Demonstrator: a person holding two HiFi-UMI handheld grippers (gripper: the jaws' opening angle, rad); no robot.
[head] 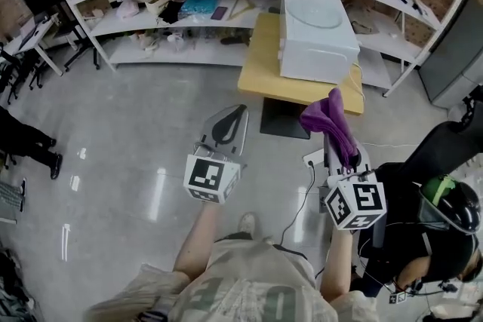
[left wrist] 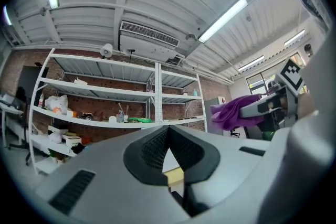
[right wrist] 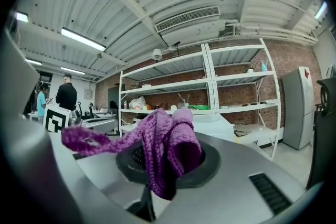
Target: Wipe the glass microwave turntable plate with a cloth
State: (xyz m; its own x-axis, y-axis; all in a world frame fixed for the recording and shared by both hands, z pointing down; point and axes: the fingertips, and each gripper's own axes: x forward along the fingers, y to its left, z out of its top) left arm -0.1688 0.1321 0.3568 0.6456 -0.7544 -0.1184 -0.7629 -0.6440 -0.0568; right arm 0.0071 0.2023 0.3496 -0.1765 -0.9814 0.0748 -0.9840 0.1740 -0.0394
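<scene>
Plate: the round glass plate lies flat on top of the white microwave, well apart from both grippers.
Cloth: purple and knitted, the cloth is bunched up in the right gripper, with one loose end trailing off to the side in the right gripper view. It touches neither the plate nor the microwave.
Right gripper: up in the air near the table's front edge, the right gripper has its jaws clamped on the cloth, and folds spill out over the black pads.
Left gripper: level with its partner and just beside it, the left gripper has its jaws together with nothing between them. In its own view the cloth shows off to the right.
Marker cubes: there is one on each gripper, black-and-white squares facing up, left and right.
Table: the yellow top carries the microwave and stands in front of the shelves.
Shelves: the white racks along the brick wall are crowded with small clutter, too small to name.
Floor: the grey, glossy floor lies below both grippers.
</scene>
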